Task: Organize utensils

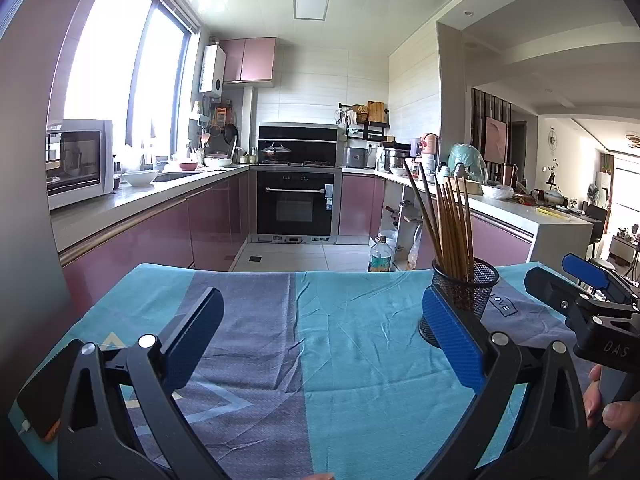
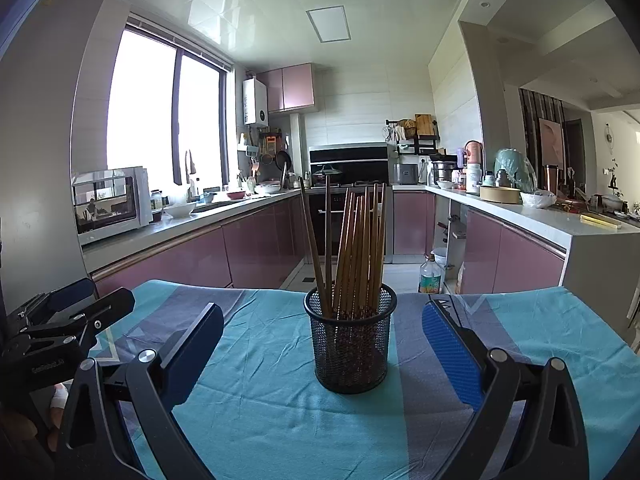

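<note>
A black mesh cup (image 2: 351,343) stands upright on the table's blue and grey cloth (image 2: 260,420). It holds several wooden chopsticks (image 2: 360,248), tips down. In the left wrist view the cup (image 1: 468,288) is partly hidden behind my left gripper's right finger (image 1: 452,340). My left gripper (image 1: 320,320) is open and empty, to the left of the cup. My right gripper (image 2: 324,340) is open and empty, its fingers wide apart on either side of the cup, just short of it. Each gripper shows at the edge of the other's view.
The table's far edge drops to the kitchen floor, where an oil bottle (image 2: 430,276) stands. A dark phone (image 1: 44,392) lies on the cloth's left corner. Counters with a microwave (image 2: 112,204) and an oven (image 1: 296,200) lie beyond.
</note>
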`<state>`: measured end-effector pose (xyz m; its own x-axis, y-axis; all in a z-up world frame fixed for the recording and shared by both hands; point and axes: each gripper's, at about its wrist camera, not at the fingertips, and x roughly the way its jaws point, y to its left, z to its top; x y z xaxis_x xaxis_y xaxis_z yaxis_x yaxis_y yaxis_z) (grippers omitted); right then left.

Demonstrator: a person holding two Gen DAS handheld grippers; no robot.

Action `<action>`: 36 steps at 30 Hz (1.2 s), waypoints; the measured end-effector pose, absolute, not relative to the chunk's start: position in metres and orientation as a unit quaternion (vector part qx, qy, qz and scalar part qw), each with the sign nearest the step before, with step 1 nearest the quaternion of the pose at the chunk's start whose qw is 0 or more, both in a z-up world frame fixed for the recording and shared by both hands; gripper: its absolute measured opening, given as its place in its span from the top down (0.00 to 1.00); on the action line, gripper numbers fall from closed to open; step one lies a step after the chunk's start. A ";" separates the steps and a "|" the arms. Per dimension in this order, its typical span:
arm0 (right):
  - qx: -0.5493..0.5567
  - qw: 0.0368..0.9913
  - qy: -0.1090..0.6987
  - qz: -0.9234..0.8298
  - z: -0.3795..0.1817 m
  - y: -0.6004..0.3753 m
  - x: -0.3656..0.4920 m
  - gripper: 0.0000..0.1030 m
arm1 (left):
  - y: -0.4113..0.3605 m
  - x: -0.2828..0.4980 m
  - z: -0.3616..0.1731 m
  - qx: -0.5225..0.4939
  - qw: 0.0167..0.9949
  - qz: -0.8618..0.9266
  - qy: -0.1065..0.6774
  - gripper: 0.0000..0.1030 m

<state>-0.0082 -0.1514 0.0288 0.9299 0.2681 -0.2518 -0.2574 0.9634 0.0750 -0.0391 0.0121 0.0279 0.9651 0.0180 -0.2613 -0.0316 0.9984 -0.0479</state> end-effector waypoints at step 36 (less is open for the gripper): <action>0.019 0.986 0.095 0.133 0.029 -0.150 -0.014 0.07 | 0.007 -0.039 0.023 -0.024 0.993 0.027 0.116 0.05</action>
